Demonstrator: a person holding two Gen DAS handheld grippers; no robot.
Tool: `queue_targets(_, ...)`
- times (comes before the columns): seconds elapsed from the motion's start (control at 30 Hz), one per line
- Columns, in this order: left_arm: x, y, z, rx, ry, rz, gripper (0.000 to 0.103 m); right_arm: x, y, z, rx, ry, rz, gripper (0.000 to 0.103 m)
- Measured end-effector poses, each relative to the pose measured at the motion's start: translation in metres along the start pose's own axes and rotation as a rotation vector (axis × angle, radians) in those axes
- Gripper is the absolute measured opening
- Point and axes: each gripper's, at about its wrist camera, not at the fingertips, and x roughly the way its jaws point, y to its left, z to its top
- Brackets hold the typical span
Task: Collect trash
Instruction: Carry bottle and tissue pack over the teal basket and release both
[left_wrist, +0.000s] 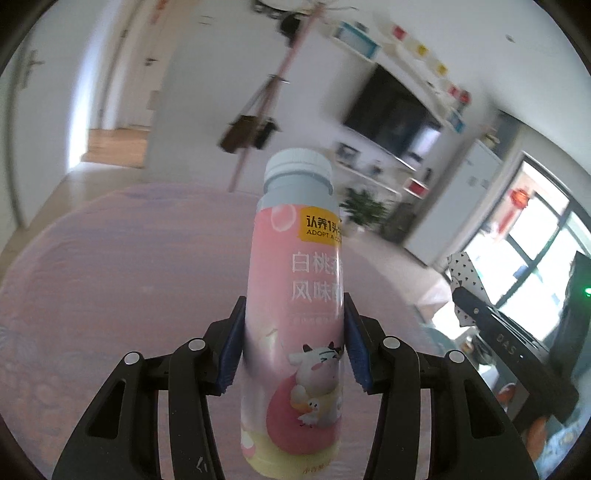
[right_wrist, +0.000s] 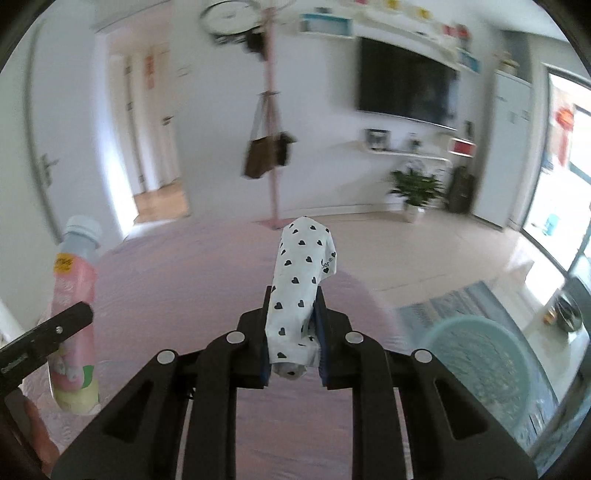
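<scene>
My left gripper (left_wrist: 293, 317) is shut on a pink yogurt bottle (left_wrist: 295, 295) with a pale cap, held upright above the pink tablecloth (left_wrist: 129, 277). The bottle also shows in the right wrist view (right_wrist: 74, 306) at the left, with a left finger (right_wrist: 55, 328) across it. My right gripper (right_wrist: 293, 306) is shut on a crumpled white wrapper with black hearts (right_wrist: 301, 280), held above the same pink tablecloth (right_wrist: 184, 277). The wrapper also shows in the left wrist view (left_wrist: 466, 273) at the right.
A light blue round basket (right_wrist: 476, 362) sits low at the right, past the table edge. A pink coat stand with a hanging bag (right_wrist: 267, 151), a wall TV (right_wrist: 406, 88), a potted plant (right_wrist: 413, 192) and a bright window stand beyond.
</scene>
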Motion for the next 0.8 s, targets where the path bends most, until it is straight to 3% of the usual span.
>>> queue_targets(0.4, 0.078, -0.135, -0.019, 0.208, 0.131, -0.163, 0.047, -0.017, -0.168, -0.022, 0.215, 0.016, -0.223, 0.016)
queue_targets(0.63, 0.123, -0.197, -0.037, 0.302, 0.216, -0.229, 0.047, -0.002, -0.228, -0.050, 0.294, 0.099, -0.288, 0.016)
queue_targets(0.8, 0.158, -0.229, -0.060, 0.346, 0.286, -0.249, 0.047, 0.020, -0.261, -0.073, 0.345, 0.209, -0.301, 0.017)
